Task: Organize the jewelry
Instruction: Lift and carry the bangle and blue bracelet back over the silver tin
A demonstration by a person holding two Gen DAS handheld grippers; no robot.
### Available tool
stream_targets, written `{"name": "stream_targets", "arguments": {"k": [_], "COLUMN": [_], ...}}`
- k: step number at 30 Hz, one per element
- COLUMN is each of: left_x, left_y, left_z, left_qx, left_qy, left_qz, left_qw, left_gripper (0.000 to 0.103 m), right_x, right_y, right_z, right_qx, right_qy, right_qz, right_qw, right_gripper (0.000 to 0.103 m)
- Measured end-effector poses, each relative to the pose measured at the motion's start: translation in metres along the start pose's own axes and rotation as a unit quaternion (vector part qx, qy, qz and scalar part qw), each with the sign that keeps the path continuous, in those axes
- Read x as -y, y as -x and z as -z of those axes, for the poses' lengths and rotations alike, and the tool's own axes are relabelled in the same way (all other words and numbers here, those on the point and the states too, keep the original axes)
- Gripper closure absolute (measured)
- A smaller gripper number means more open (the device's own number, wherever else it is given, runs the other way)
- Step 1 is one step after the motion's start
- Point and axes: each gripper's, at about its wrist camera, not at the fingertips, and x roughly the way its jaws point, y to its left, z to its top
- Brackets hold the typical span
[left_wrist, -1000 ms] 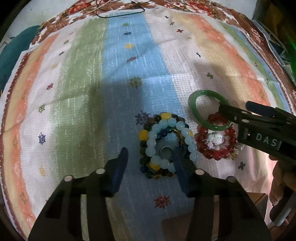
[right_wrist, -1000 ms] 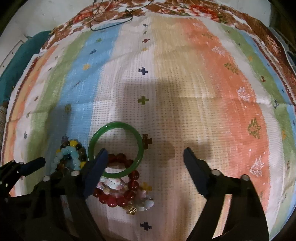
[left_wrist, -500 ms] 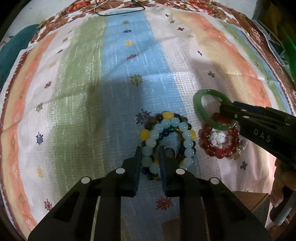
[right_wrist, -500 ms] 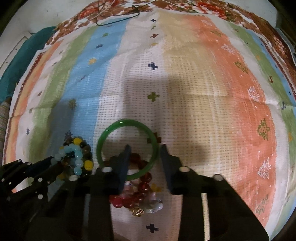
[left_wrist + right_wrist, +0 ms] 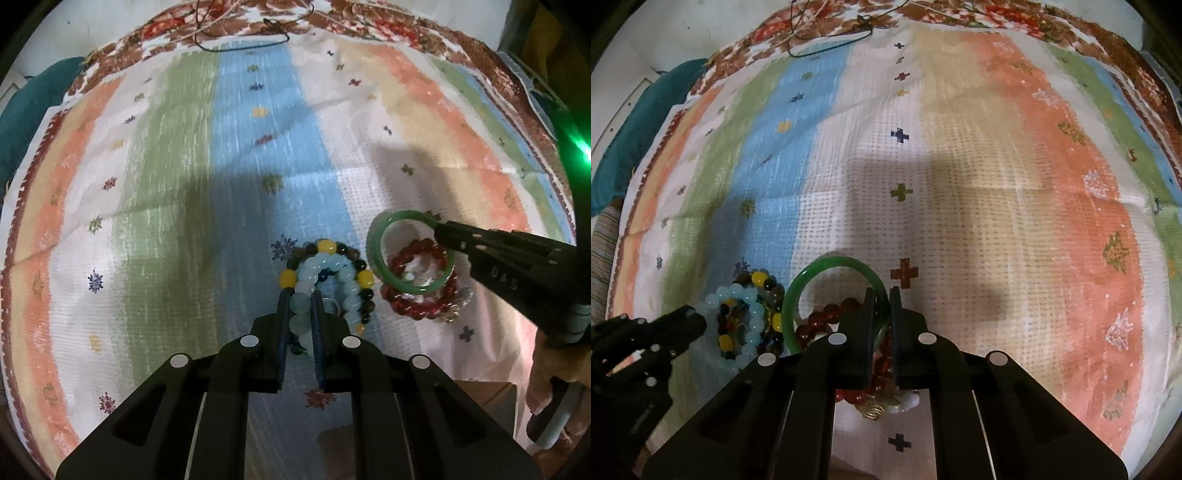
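Separating piled jewelry: left gripper (image 5: 300,295) jaws clamped on pale-blue bead bracelet (image 5: 325,275), right gripper (image 5: 882,295) jaws clamped on green bangle (image 5: 827,280); next, prob. lift both clear w/o snagging red bead bracelet (image 5: 413,295).

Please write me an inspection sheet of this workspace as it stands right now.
Surface: striped woven cloth, patterned border, creased.
Job's things: green bangle overlapping red bead bracelet; pale blue bead bracelet lying with a dark and yellow bead bracelet.
Clutter: nothing seen.
Grippers: left gripper shut on pale blue bead bracelet; right gripper shut on green bangle.
Cables: thin dark cord looped at the cloth's far edge.
Surroundings: teal fabric beyond the left edge; green light at far right.
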Motion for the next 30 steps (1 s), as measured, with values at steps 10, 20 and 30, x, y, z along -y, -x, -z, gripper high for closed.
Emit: {"name": "stream_targets", "arguments": {"k": [10, 20, 30], "left_x": [0.018, 0.026, 0.021], "left_y": [0.024, 0.052, 0.089], "left_z": [0.002, 0.006, 0.023], "left_qx": [0.023, 0.048, 0.072], "left_qy": [-0.018, -0.018, -0.006], "left_qz": [0.003, 0.003, 0.011], "left_qw": [0.9996, 0.9987, 0.9973], "left_gripper": [0.092, 0.092, 0.092], "right_x": [-0.001, -0.005, -0.016], "right_y": [0.027, 0.057, 0.1], "right_z": [0.006, 0.017, 0.037], "right_qx": [0.027, 0.051, 0.084], "right_qy": [0.017, 0.024, 0.036], "right_qz": [0.019, 0.02, 0.008], "right_qw": [0.999, 0.998, 0.996], "right_gripper": [0.095, 0.095, 0.095]}}
